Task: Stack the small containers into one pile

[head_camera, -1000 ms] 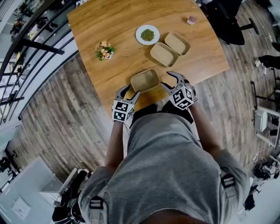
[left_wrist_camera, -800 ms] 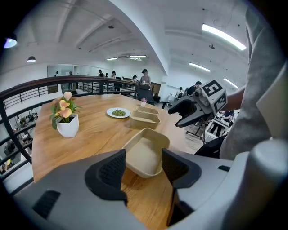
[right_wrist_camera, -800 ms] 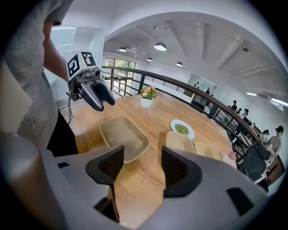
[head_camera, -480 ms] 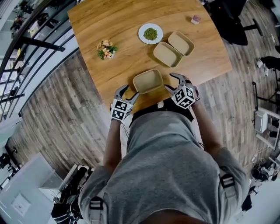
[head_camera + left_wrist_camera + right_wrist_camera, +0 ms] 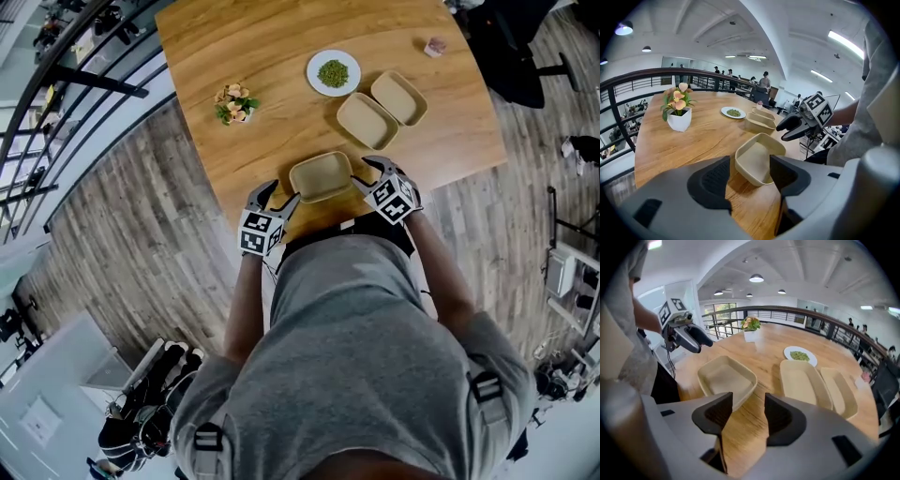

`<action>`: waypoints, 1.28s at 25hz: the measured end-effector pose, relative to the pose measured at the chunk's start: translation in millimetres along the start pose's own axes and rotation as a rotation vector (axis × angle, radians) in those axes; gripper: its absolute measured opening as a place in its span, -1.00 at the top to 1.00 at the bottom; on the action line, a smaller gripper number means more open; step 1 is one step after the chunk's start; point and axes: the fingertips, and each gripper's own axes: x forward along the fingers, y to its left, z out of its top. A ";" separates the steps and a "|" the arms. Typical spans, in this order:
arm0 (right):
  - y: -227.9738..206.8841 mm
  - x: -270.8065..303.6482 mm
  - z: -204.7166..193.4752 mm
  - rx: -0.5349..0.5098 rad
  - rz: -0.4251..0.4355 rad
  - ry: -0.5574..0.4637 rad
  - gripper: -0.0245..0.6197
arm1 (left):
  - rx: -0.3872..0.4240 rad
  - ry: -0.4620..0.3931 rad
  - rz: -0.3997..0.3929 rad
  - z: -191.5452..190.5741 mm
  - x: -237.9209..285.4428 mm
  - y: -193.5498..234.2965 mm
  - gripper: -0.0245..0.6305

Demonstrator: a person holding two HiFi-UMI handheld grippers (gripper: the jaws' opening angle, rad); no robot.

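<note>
The person stands at the near edge of the wooden table (image 5: 262,47) with a gripper in each hand, both angled down at the nearest container (image 5: 321,176). That empty tan tub sits on the table between the two grippers.

The left gripper (image 5: 749,164) has its jaws spread wide, having just been opening. The container's near end shows in the gap between them. One pad stands clear of it and the other is right at its rim, with no squeeze that I can see.

The right gripper (image 5: 748,401) also has its jaws apart, though they have just been closing. Only bare wood shows between them, and the container's corner lies just at the jaw on the tub's side.

Beyond the right gripper lie the other two containers (image 5: 367,120) (image 5: 399,97) — side by side, touching or nearly so, and well apart from the first. Just past them is a white plate (image 5: 315,81) with a heap of something green. Farther out from the left gripper stands a small white flower pot (image 5: 234,103).
</note>
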 end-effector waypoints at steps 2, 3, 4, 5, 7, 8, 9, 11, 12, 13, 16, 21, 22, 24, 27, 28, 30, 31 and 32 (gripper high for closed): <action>4.7 9.8 -2.4 0.123 0.064 0.006 0.29 | -0.007 -0.003 0.006 1.3 -0.7 0.6 0.10; 5.0 14.4 -3.4 0.185 0.086 0.001 0.30 | -0.009 -0.006 0.007 2.7 -0.7 0.8 0.10; 3.9 18.5 -4.8 0.249 0.100 -0.004 0.31 | -0.012 -0.010 0.007 4.3 -0.6 0.7 0.10; 2.0 22.0 -6.7 0.314 0.108 -0.006 0.31 | -0.015 -0.013 0.006 5.3 -0.5 0.5 0.10; -0.9 27.3 -11.0 0.431 0.124 0.007 0.32 | -0.018 -0.017 0.005 6.4 -1.0 0.1 0.10; -0.6 29.2 -12.8 0.481 0.141 0.019 0.37 | -0.019 -0.020 0.006 7.3 -1.6 -0.1 0.10; 0.4 30.8 -14.1 0.527 0.164 0.030 0.43 | -0.019 -0.024 0.005 8.4 -2.2 -0.5 0.10; 2.3 33.2 -16.1 0.610 0.202 0.046 0.50 | -0.018 -0.033 0.000 10.8 -3.3 -2.6 0.10; 2.4 33.7 -16.7 0.648 0.214 0.051 0.53 | -0.015 -0.037 -0.005 11.9 -3.5 -4.2 0.10; 2.3 34.1 -17.1 0.682 0.223 0.054 0.57 | -0.011 -0.041 -0.009 13.0 -3.7 -5.9 0.10; 4.4 36.7 -20.3 0.753 0.239 0.069 0.68 | -0.003 -0.051 -0.013 14.8 -5.1 -9.9 0.10; 7.1 36.7 -22.9 0.917 0.270 0.085 0.78 | 0.005 -0.063 -0.006 16.3 -9.7 -12.5 0.10; 6.5 35.5 -23.0 0.932 0.268 0.084 0.78 | 0.007 -0.065 -0.005 16.9 -10.7 -13.0 0.10; 6.5 33.2 -23.3 0.930 0.260 0.080 0.78 | 0.010 -0.070 -0.002 18.2 -12.9 -14.0 0.10; 8.2 31.7 -26.6 0.926 0.249 0.083 0.78 | 0.014 -0.076 -0.002 19.3 -13.9 -14.4 0.10; 8.7 31.1 -28.3 0.934 0.246 0.085 0.78 | 0.016 -0.077 -0.003 19.6 -13.9 -15.0 0.10; 9.8 29.1 -30.6 0.960 0.240 0.084 0.79 | 0.022 -0.080 -0.006 20.5 -14.6 -16.4 0.10; 9.9 27.9 -31.2 0.973 0.236 0.082 0.79 | 0.025 -0.081 -0.007 21.2 -15.0 -16.9 0.10; 9.7 26.6 -31.9 0.985 0.231 0.081 0.80 | 0.027 -0.084 -0.010 22.1 -15.1 -17.4 0.10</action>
